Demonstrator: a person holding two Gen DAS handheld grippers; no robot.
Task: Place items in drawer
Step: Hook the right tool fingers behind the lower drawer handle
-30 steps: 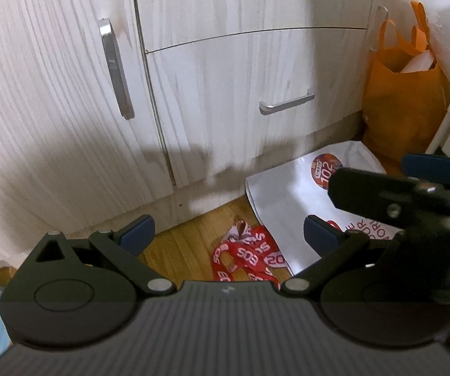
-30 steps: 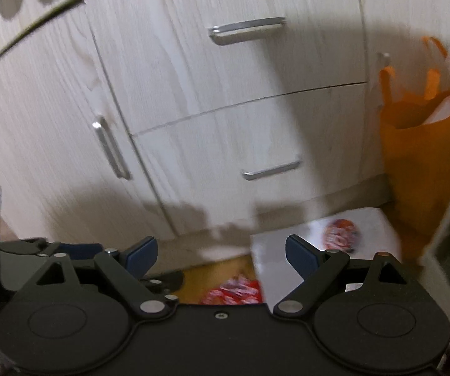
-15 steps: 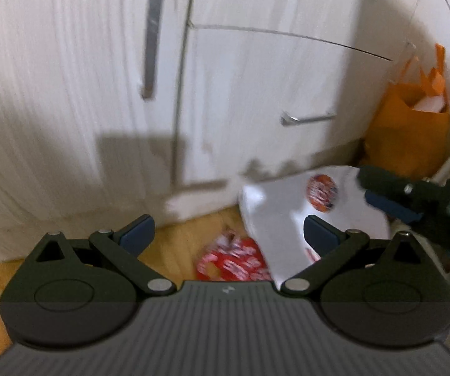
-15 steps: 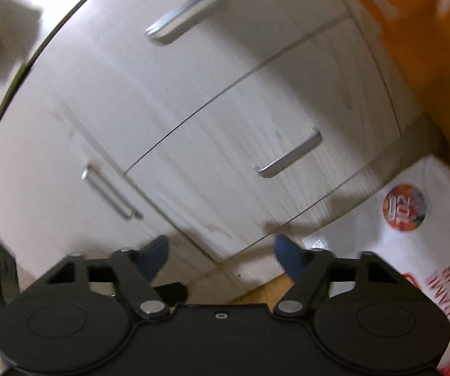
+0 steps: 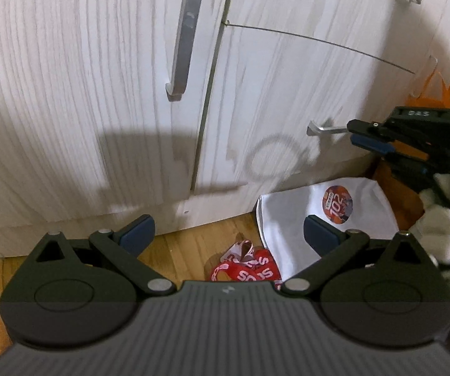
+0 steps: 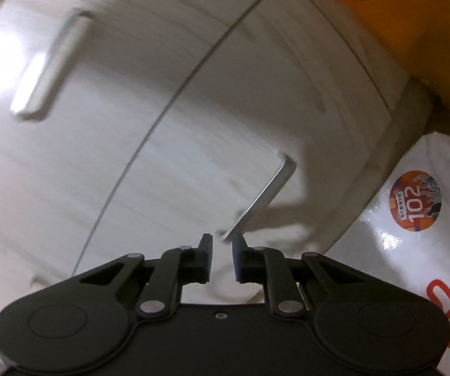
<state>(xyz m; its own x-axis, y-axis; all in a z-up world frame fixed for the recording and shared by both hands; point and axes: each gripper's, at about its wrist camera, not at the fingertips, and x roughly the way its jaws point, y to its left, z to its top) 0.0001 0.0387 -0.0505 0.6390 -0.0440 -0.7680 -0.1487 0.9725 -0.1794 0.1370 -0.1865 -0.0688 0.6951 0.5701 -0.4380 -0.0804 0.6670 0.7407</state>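
The drawer (image 6: 256,119) is not yet open: the right gripper (image 6: 222,241), jaws narrowed, seems just about closed on its handle (image 6: 264,199), the left gripper (image 5: 228,228) hangs wide and empty, and the red lanyard (image 5: 247,266) lies on the near floor.

Pale wood-grain drawer front (image 5: 281,100), silver handle (image 6: 261,200), red white-lettered lanyard (image 5: 247,266), seemingly orange bag (image 6: 413,9)

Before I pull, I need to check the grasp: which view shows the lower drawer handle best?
The right wrist view: the lower drawer handle runs up from between the right gripper fingertips. The left wrist view shows only its left end; the right gripper hides the rest.
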